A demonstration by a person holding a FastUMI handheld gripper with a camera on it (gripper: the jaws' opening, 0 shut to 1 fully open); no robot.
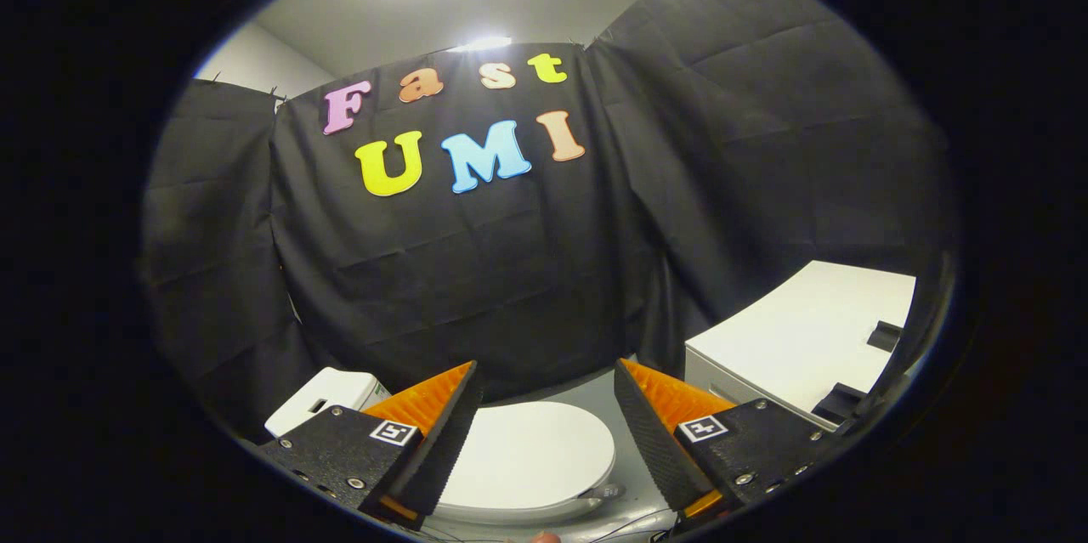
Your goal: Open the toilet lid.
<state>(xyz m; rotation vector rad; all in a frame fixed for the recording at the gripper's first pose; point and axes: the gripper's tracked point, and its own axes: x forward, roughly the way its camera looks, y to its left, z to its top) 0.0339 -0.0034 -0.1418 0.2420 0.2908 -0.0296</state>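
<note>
While held level, gripper [548,373] jaws apart, closed toilet lid [527,454] between

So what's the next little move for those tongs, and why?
Probably a move down and forward toward the front rim of the lid. The tongs are open and hold nothing, and the lid lies shut on the toilet, seen between the fingers and seemingly some way below them. They likely need to reach its edge before lifting.
</note>
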